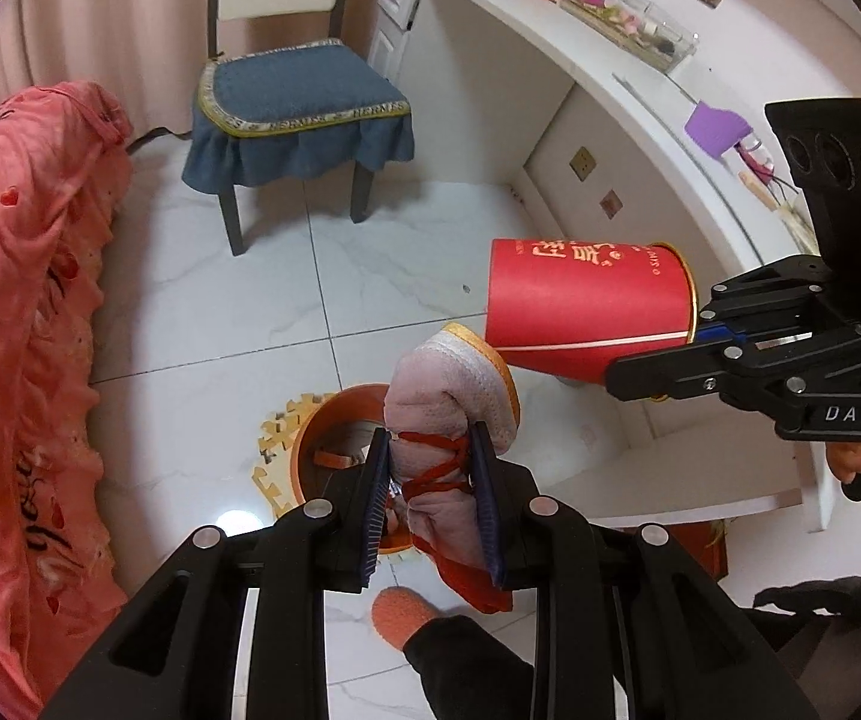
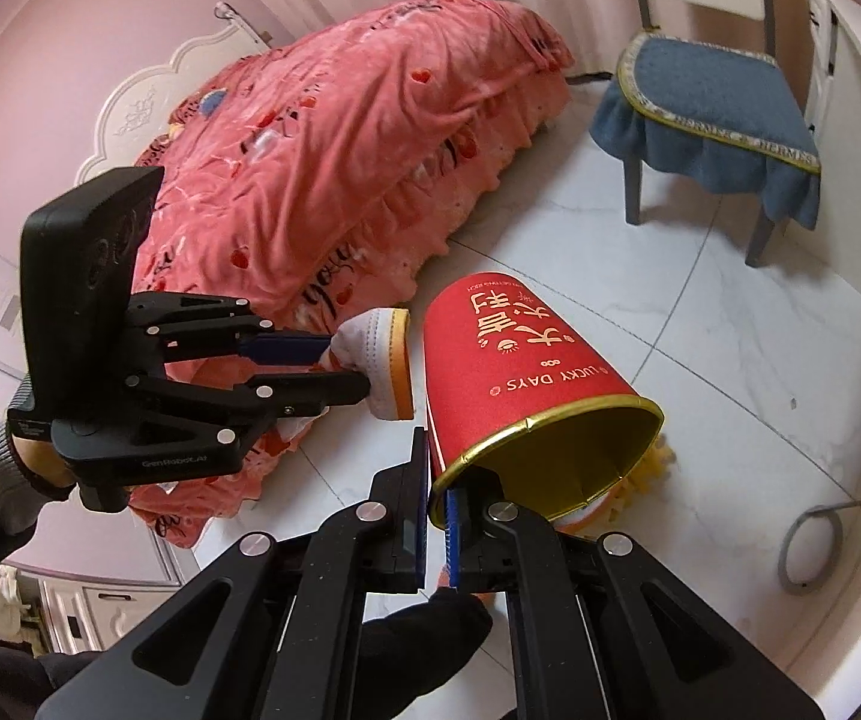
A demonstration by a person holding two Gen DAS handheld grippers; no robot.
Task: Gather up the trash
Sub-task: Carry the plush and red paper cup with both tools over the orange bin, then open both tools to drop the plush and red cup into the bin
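My left gripper (image 1: pixel 430 450) is shut on a pale pink cloth bundle (image 1: pixel 448 384) tied with red string and edged in orange. It holds the bundle above an orange bin (image 1: pixel 334 420) that stands on the floor. My right gripper (image 2: pixel 437 474) is shut on the gold rim of a red paper bucket (image 2: pixel 508 378) with gold lettering, tipped on its side with the open mouth toward the camera. The red bucket (image 1: pixel 586 306) hangs just right of the bundle in the left wrist view. The bundle (image 2: pixel 379 360) and left gripper (image 2: pixel 340 369) show in the right wrist view.
A bed with a pink cover (image 2: pixel 334 138) lies to the left. A chair with a blue cushion (image 1: pixel 298 96) stands on the white tile floor. A white desk (image 1: pixel 610 84) with clutter runs along the right. A yellow foam mat (image 1: pixel 274 450) lies under the bin.
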